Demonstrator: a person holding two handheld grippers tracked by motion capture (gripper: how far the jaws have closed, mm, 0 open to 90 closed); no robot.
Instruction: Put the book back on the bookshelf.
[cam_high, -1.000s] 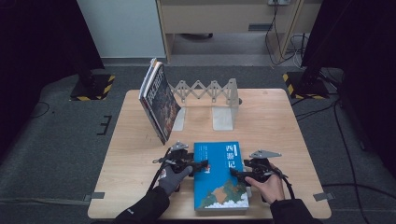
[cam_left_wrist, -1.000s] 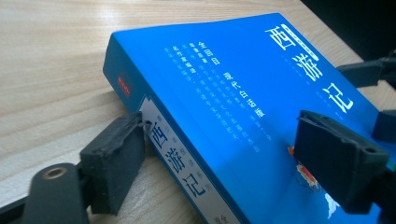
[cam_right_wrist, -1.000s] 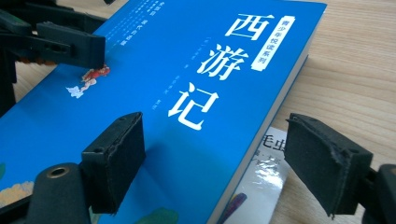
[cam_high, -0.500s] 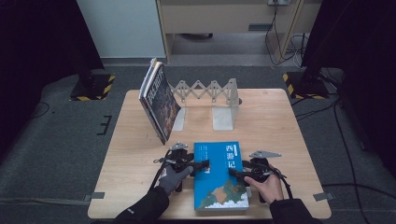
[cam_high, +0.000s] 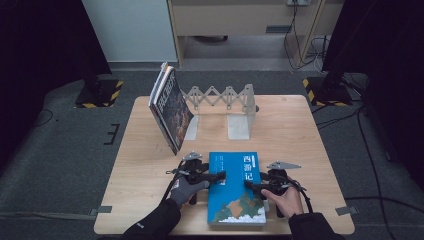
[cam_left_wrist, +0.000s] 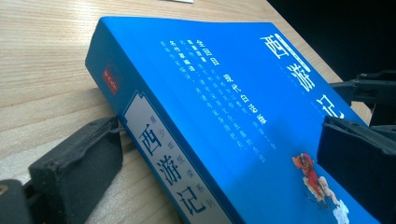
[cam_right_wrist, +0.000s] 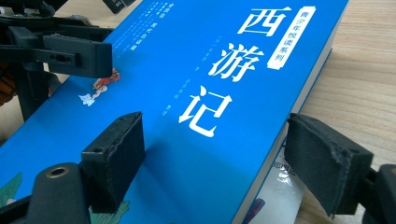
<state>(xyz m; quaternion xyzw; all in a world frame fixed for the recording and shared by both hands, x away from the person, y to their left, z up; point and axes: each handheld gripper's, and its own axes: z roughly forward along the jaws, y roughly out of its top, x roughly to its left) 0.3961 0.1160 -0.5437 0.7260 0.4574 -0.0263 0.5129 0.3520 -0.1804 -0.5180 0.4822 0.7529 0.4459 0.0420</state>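
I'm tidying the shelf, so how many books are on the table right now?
3, perhaps more: a blue book lies flat at the near edge, and two books lean together at the rack's left end. Something lies under the blue one.

From above I see a wooden table (cam_high: 300, 125) mid-frame. A blue book (cam_high: 235, 187) lies flat at its lower centre. My left gripper (cam_high: 216, 176) meets the book's left edge; my right gripper (cam_high: 250, 185) meets its right edge. I can't tell whether either one pinches the cover. Upper left of the table, a dark book (cam_high: 170, 107) leans tilted against a grey folding rack (cam_high: 225, 100). A grey floor (cam_high: 65, 150) surrounds the table.
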